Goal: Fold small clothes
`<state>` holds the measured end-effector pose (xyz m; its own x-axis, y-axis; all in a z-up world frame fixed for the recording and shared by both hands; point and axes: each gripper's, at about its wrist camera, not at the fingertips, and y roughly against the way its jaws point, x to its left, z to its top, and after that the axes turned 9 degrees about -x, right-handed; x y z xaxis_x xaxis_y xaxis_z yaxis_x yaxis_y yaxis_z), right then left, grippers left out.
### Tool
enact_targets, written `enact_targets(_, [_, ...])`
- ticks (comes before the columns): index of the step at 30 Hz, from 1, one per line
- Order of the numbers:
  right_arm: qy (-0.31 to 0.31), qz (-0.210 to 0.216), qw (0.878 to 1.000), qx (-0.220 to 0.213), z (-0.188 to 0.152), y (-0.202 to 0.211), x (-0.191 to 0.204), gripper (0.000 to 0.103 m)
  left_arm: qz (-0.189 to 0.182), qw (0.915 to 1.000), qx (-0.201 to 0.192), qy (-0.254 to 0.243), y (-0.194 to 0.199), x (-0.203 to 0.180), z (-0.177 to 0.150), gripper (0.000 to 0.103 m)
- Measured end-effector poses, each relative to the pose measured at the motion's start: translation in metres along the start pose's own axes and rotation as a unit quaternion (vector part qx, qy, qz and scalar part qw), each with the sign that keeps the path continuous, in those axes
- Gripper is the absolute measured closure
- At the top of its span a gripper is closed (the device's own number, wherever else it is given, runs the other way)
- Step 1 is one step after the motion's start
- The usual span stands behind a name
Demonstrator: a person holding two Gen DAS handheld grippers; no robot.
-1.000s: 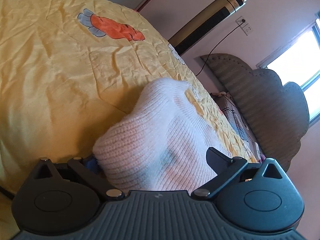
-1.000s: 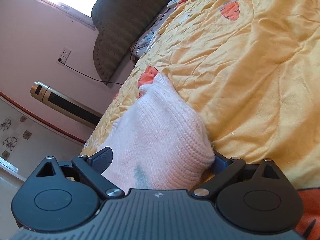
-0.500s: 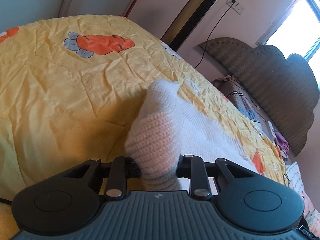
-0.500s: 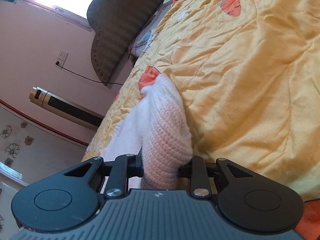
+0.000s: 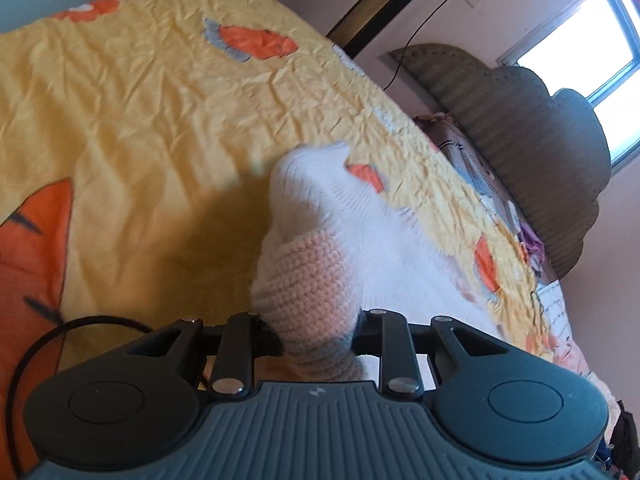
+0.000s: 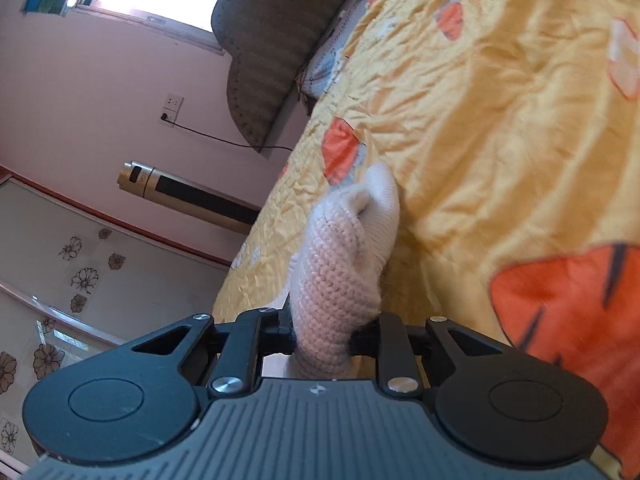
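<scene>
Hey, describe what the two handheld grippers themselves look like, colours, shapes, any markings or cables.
Both look alike. The left gripper and right gripper each have a ribbed grey body bearing a small pale logo, two round black housings, black linkage bars and silver pivot screws. A thin black cable loops beside the left one.

A home bedroom: a bed (image 5: 160, 112) under a yellow carrot-print quilt, a padded headboard (image 5: 532, 140) at its end, a window (image 5: 580, 40) above that headboard.
</scene>
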<state>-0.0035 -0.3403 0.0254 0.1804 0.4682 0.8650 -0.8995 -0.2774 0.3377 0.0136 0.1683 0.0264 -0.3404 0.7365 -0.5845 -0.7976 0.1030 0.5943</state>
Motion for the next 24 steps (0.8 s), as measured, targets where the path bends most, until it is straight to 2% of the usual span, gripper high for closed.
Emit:
enact_targets(2, [0.017,-0.016,1.000,0.011,-0.013,0.012,-0.011,0.079,0.010,0.9998,0.018,0.007,-0.015,0.016,-0.012,0.075])
enact_targets(3, [0.024,-0.030,0.999,0.013,-0.021,0.014,-0.019,0.079,-0.008,0.9999,0.008,-0.006,-0.017,0.020,-0.016,0.072])
enact_targets(4, [0.013,-0.038,0.999,0.015,-0.024,0.012,-0.028,0.077,-0.008,0.9995,0.002,-0.031,-0.016,0.017,-0.016,0.071])
enact_targets(5, [0.001,-0.044,0.999,0.020,-0.028,0.009,-0.037,0.071,-0.005,0.9989,0.006,-0.046,-0.013,0.014,-0.014,0.066])
enact_targets(7, [0.014,-0.056,0.998,0.025,-0.028,0.009,-0.042,0.069,0.004,0.9982,0.003,-0.059,0.004,0.012,-0.008,0.058])
enact_targets(9, [0.042,-0.065,0.997,0.024,-0.022,0.019,-0.031,0.062,0.021,0.9942,-0.051,-0.093,0.033,0.012,-0.001,0.044])
enact_targets(10, [0.075,-0.075,0.994,0.012,-0.016,0.028,-0.024,0.054,0.036,0.9890,-0.090,-0.112,0.047,0.010,0.001,0.041])
enact_targets(12, [0.152,-0.091,0.983,-0.050,-0.004,0.047,-0.009,0.047,0.054,0.9738,-0.158,-0.154,0.065,0.001,0.004,0.027])
enact_targets(14, [0.205,-0.079,0.972,-0.082,0.009,0.052,0.004,0.042,0.052,0.9627,-0.182,-0.194,0.061,-0.014,0.006,0.027])
enact_targets(16, [0.241,-0.067,0.966,-0.067,0.021,0.036,0.019,0.042,0.046,0.9561,-0.177,-0.229,0.043,-0.036,0.004,0.027])
enact_targets(18, [0.294,-0.042,0.955,-0.030,0.030,0.005,0.036,0.041,0.033,0.9494,-0.172,-0.261,0.019,-0.060,-0.003,0.027])
enact_targets(20, [0.334,-0.037,0.942,0.011,0.037,-0.038,0.054,0.041,0.017,0.9414,-0.166,-0.293,-0.005,-0.082,-0.011,0.027])
enact_targets(22, [0.337,-0.046,0.939,0.045,0.045,-0.075,0.063,0.040,0.027,0.9300,-0.168,-0.326,-0.028,-0.102,-0.017,0.027])
enact_targets(24, [0.341,-0.041,0.935,0.083,0.048,-0.108,0.065,0.041,0.046,0.9263,-0.147,-0.344,-0.055,-0.115,-0.015,0.027])
